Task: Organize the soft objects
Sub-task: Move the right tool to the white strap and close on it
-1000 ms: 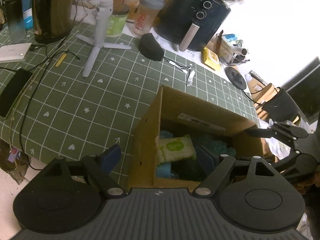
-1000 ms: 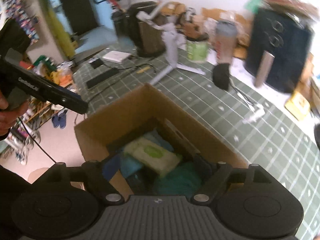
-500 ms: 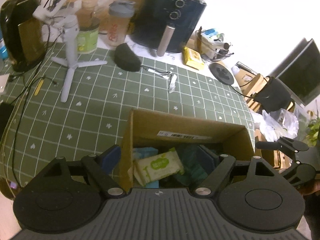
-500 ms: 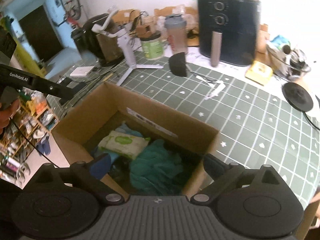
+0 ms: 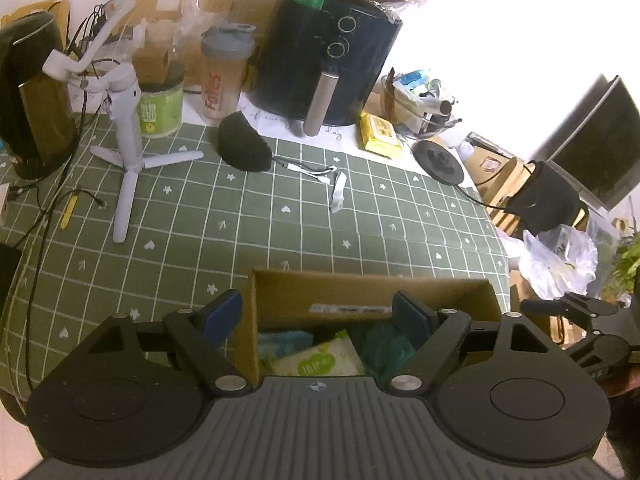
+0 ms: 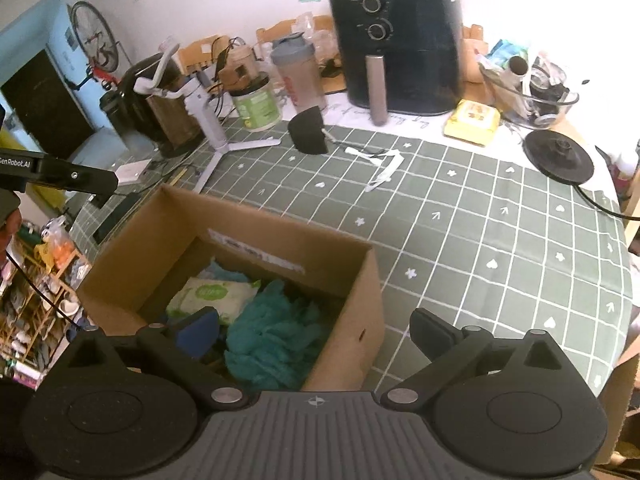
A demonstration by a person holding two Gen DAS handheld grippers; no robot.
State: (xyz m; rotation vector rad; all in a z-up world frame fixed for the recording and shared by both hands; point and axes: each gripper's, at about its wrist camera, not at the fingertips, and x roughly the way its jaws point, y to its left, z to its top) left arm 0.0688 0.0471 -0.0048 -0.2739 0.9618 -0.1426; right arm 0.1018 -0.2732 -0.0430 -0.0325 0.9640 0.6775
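Both tongs hang spread and empty over the cardboard box on the table, the right tongs, just opened wider, seemingly nearer the teal cloth than the left tongs, wipes pack beside it.

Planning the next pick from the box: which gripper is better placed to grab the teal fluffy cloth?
Probably right: the right gripper, jaws just opened wide and empty, sits over the teal cloth in the box.
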